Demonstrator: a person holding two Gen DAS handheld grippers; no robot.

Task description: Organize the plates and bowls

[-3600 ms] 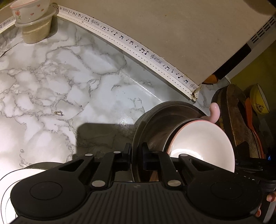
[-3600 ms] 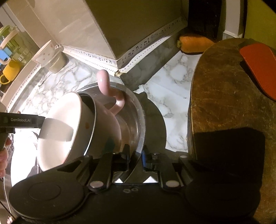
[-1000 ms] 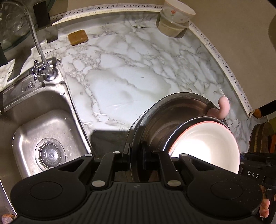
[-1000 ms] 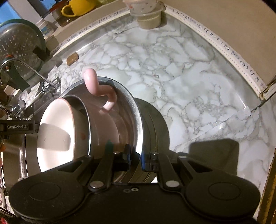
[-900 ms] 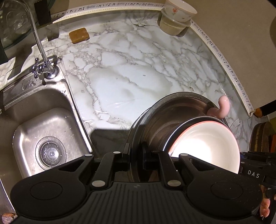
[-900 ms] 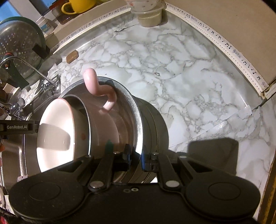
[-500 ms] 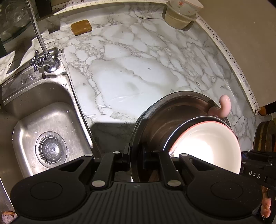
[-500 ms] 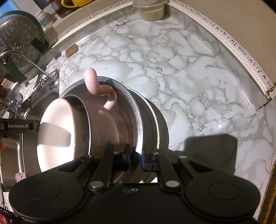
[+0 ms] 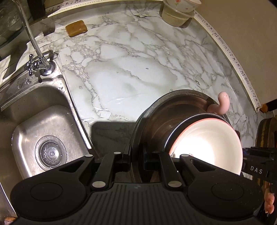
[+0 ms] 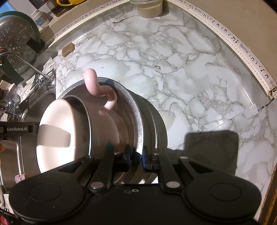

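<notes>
Both grippers hold one stack of nested steel bowls (image 9: 155, 121) above the marble counter. A pink bowl, white inside (image 9: 207, 142), with a curled pink handle (image 9: 223, 103), sits in the stack. My left gripper (image 9: 135, 159) is shut on the steel rim at one side. My right gripper (image 10: 136, 159) is shut on the opposite rim; the steel bowls (image 10: 138, 124), the pink bowl (image 10: 57, 135) and its handle (image 10: 97, 88) show in that view too.
A steel sink (image 9: 46, 124) with tap (image 9: 36, 52) lies left of the counter (image 9: 121, 72). A brown soap bar (image 9: 76, 30) and stacked small bowls (image 9: 178, 12) sit at the back. A colander (image 10: 15, 38) stands behind the sink.
The held stack and both grippers have drifted a little along the counter beside the sink, and the counter looks closer. Both grips are unchanged.
</notes>
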